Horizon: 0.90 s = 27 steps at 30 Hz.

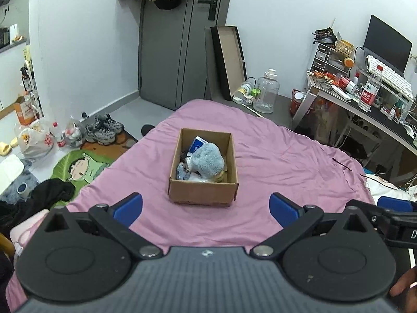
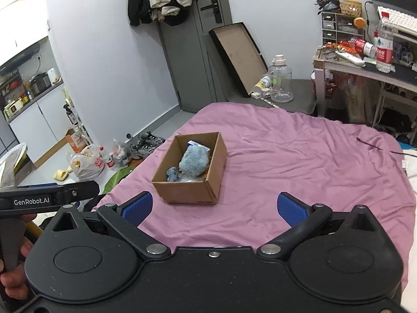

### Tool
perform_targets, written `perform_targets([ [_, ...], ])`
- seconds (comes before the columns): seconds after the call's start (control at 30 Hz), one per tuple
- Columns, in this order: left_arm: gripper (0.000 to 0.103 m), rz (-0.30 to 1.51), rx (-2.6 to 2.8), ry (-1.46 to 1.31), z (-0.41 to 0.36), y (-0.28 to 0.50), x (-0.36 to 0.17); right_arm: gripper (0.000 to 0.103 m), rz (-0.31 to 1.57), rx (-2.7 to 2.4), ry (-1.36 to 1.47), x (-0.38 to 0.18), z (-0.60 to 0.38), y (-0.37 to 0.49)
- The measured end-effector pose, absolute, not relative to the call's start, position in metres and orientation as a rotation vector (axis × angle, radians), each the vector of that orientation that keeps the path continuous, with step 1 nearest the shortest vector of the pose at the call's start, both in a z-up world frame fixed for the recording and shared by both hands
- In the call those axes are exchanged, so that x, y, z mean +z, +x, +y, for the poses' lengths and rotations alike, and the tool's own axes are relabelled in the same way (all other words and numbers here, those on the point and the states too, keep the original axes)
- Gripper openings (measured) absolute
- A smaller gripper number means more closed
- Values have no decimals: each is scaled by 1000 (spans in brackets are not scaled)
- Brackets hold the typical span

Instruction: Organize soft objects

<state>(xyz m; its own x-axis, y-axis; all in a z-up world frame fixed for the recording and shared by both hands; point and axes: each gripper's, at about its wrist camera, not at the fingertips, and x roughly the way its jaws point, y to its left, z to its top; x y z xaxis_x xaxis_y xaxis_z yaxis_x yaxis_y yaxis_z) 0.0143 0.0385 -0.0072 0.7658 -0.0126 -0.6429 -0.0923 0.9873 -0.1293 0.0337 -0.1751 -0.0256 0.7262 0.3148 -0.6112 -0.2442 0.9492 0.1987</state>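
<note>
Left wrist view: the left claw is spread wide, released, grasping nothing, above the pink bed. Ahead sits the cardboard box containing a fluffy blue soft object.

Right wrist view: the right claw is likewise wide open and empty.

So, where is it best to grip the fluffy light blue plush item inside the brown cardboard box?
Grip the fluffy light blue plush item on its rounded upper bulge, coming from straight above. It rises highest among the contents, and the walls of the brown cardboard box block any sideways approach.
</note>
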Motion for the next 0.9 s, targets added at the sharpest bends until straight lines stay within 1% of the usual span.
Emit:
perform_targets([
  [0.9, 103, 696, 61, -152, 44, 10, 0, 103, 702, 300, 108, -20, -174, 30],
])
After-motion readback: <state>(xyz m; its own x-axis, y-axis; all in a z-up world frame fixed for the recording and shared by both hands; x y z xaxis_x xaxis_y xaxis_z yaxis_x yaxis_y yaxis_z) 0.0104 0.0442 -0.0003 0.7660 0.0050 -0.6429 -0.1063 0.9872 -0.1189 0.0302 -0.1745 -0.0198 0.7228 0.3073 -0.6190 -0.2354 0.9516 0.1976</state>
